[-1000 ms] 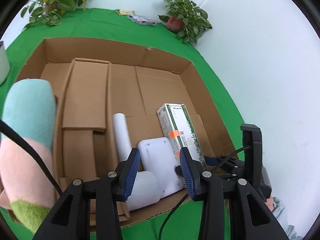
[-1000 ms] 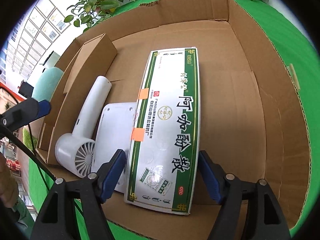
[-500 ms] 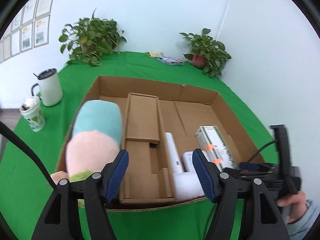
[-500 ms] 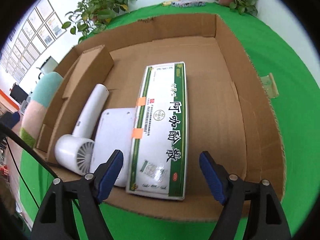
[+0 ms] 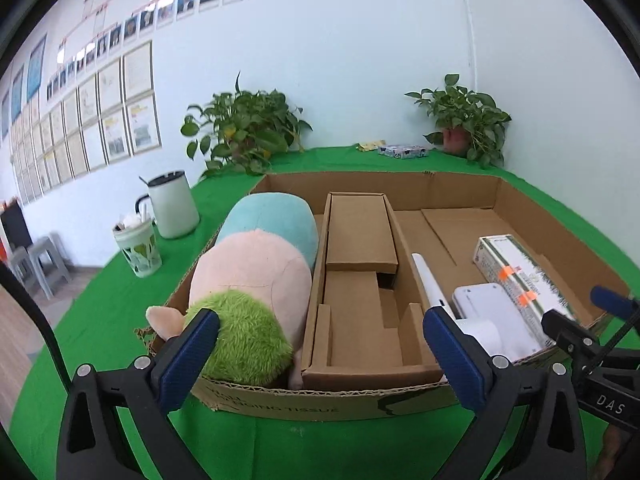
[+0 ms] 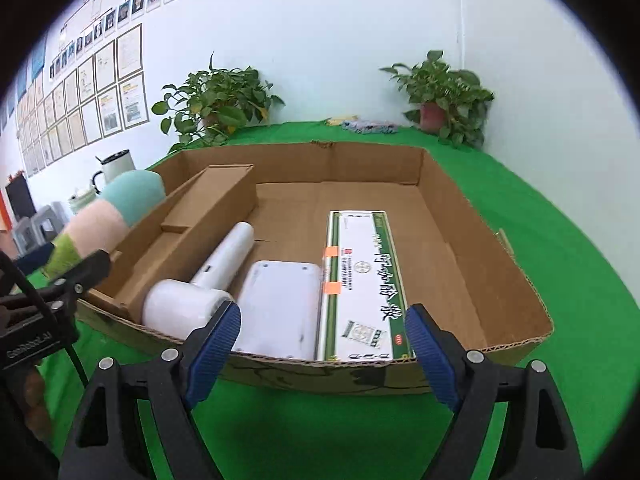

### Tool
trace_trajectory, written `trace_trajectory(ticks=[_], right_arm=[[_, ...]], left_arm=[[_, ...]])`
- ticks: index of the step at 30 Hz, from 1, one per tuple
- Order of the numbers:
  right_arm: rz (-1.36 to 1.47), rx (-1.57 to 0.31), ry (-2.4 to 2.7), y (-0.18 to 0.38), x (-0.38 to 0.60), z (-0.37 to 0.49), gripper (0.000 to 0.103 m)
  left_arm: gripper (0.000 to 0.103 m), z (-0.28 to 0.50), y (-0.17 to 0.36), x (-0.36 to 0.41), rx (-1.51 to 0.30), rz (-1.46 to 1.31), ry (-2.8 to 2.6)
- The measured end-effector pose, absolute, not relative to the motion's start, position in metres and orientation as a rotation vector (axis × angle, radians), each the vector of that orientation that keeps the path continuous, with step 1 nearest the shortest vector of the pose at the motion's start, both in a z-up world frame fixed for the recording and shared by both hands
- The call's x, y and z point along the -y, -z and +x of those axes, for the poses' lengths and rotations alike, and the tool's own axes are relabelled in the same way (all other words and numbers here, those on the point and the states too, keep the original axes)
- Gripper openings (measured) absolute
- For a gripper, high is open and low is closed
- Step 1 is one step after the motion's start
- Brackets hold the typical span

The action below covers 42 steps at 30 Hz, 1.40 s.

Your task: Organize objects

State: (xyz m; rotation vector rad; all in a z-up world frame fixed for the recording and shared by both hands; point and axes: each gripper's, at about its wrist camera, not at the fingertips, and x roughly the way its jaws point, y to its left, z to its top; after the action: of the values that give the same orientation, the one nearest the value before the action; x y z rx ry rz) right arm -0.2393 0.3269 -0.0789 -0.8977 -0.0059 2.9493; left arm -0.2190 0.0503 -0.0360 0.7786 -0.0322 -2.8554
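A shallow cardboard box (image 5: 496,190) (image 6: 480,236) lies on the green table. Inside, left to right: a pastel plush toy (image 5: 256,276) (image 6: 100,220), a cardboard insert (image 5: 360,276) (image 6: 208,208), a white hair dryer (image 5: 432,284) (image 6: 208,280), a white flat device (image 5: 488,308) (image 6: 280,304), and a green-and-white medicine box (image 5: 520,268) (image 6: 360,280). My left gripper (image 5: 320,356) is open and empty, in front of the box's near wall. My right gripper (image 6: 320,352) is open and empty, in front of the near wall by the medicine box.
A white kettle (image 5: 172,208) (image 6: 114,164) and a green cup (image 5: 138,248) stand left of the box. Potted plants (image 5: 244,132) (image 5: 464,120) and a small packet (image 5: 402,151) sit at the table's back edge by the wall.
Both grippers have pulled back and up out of the box to in front of its near wall. The left jaws have opened wider. The white device and medicine box stay inside.
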Motion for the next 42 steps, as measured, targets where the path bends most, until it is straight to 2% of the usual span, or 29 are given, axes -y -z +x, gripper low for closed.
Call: trace_trajectory(ticks=[2, 14, 19, 42], right_arm=[[-0.832, 0.06, -2.948, 0.082, -0.324, -0.237, 0.085], [-0.807, 0.054, -2.945, 0.082, -0.326, -0.235, 0.088], [-0.807, 0.053, -2.945, 0.083, -0.326, -0.235, 0.088], [-0.807, 0.043, -2.954, 0.081, -0.326, -0.232, 0.089]], left_arm=[[0.102, -0.218, 0.041, -0.053, 0.06, 0.765, 2.847], [0.103, -0.223, 0.055, -0.064, 0.171, 0.763, 2.763], [0.103, -0.225, 0.055, -0.054, 0.107, 0.777, 2.785], [0.103, -0.228, 0.056, -0.054, 0.109, 0.777, 2.786]])
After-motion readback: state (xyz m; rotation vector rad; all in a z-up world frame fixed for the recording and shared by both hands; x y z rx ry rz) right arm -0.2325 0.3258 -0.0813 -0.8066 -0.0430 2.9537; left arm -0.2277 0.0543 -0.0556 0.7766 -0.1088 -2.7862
